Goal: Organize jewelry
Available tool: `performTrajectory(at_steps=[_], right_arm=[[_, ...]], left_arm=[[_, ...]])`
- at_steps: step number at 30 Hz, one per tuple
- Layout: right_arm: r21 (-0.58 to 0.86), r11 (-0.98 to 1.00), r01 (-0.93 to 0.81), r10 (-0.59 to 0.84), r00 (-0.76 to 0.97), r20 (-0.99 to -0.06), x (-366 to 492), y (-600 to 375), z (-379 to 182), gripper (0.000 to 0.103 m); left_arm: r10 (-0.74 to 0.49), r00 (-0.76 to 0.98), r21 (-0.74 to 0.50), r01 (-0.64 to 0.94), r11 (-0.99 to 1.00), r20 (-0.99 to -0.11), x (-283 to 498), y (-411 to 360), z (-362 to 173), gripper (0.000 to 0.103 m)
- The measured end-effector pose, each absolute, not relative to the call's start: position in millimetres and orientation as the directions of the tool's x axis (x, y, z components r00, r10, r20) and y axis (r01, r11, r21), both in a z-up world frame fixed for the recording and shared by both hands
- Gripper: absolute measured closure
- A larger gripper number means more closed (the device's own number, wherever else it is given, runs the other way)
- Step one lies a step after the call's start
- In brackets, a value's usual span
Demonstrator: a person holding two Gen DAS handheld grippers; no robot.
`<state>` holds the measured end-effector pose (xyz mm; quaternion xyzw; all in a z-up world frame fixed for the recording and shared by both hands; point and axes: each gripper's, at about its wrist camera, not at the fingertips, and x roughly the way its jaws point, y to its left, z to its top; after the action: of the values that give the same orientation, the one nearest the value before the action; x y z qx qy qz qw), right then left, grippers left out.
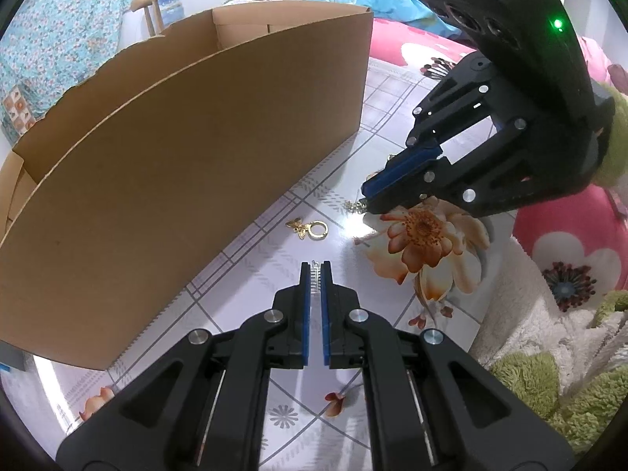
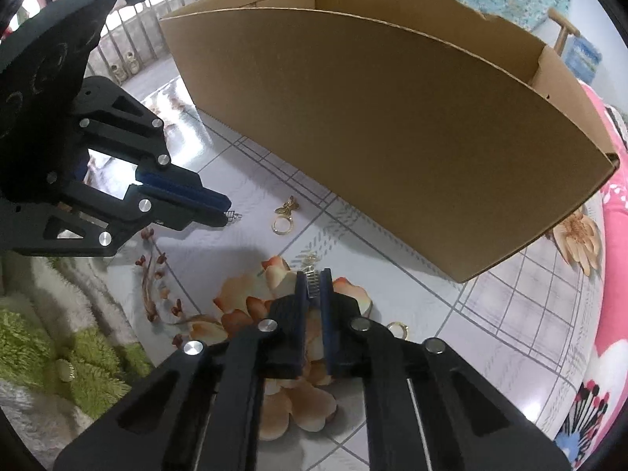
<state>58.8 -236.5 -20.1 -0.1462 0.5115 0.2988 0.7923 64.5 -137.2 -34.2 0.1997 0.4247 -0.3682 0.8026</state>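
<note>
Our left gripper (image 1: 315, 271) and right gripper (image 2: 313, 276) each pinch a small earring; next we lift them into the box (image 1: 188, 180).

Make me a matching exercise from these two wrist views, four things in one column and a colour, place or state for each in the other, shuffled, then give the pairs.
Column one:
1. left gripper
2. butterfly charm
3. cardboard box
4. fuzzy mat

Column two:
A. brown, open at the top
B. gold, lying loose on the flowered cloth
C. green and white, at the cloth's edge
D. shut on a small silver ribbed piece

Pairs: 1-D, 2-B, 3-A, 4-C
</note>
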Motion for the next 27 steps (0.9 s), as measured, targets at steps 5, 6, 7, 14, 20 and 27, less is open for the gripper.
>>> performTrajectory(at_steps=[5,6,7,14,20,27], right_arm=[[0.101,0.807,-0.582,0.334,0.309,-0.891,58,-244,-19,0.097],[0.114,0.811,-0.574,0.343,0.308,-0.887,59,-247,-19,0.097],[0.12,0.814,-0.569,0.347,0.31,-0.885,59,-250,-19,0.097],[0.145,0.831,-0.537,0.373,0.345,-0.861,49,-259,-3,0.097],[0.167,0.841,-0.515,0.403,0.389,-0.828,39,-269,13,0.097],[0.18,0.841,-0.511,0.45,0.475,-0.756,30,-269,48,0.097]], left_arm=[[-0.425,0.368,0.002,0.759,0.652,-0.827,66,-135,-34,0.099],[-0.427,0.368,0.002,0.759,0.651,-0.826,65,-134,-34,0.099],[-0.427,0.369,0.002,0.759,0.651,-0.825,66,-133,-34,0.099],[-0.43,0.38,0.007,0.756,0.655,-0.819,62,-132,-31,0.099],[-0.442,0.394,0.014,0.759,0.651,-0.806,56,-129,-23,0.099],[-0.483,0.444,0.026,0.756,0.655,-0.755,45,-119,12,0.099]])
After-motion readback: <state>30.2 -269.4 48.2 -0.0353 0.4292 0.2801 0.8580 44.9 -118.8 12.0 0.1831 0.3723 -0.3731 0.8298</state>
